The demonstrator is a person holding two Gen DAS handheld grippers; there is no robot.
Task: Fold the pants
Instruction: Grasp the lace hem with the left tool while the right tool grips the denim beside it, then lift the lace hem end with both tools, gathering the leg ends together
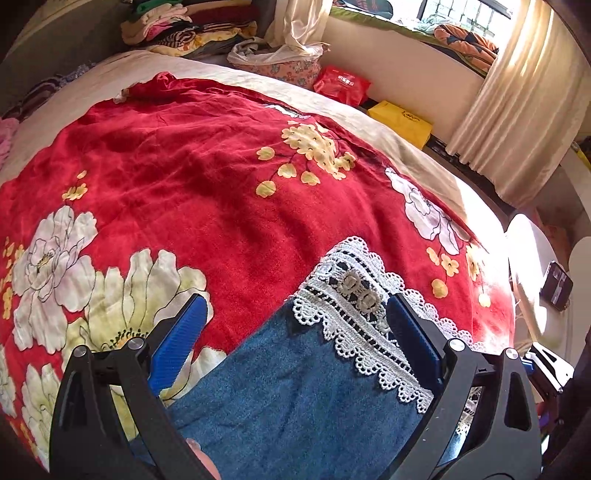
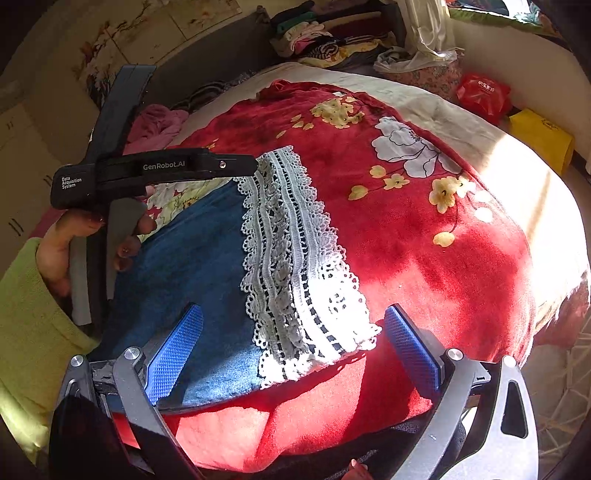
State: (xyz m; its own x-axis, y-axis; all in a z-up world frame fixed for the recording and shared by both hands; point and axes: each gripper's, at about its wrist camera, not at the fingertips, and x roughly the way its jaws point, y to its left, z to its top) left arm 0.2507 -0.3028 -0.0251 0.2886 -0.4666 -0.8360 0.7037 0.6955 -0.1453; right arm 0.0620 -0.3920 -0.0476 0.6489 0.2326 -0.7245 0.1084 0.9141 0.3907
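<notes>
pants (image 2: 192, 273): laid flat on the blanket (image 2: 424, 258), lace hem at the far end
blanket: spread over the bed (image 2: 417, 99)
left gripper (image 2: 236, 166): held over the hem's far-left corner
right gripper (image 2: 291, 343): jaws set either side of the hem's near corner
clothes pile (image 1: 184, 29): stacked behind the bed

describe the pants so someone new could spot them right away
Find the red floral blanket covering the bed. On its near edge lie the pants, blue denim, between both open tongs. Their white lace cuff sets them apart from everything nearby.
</notes>
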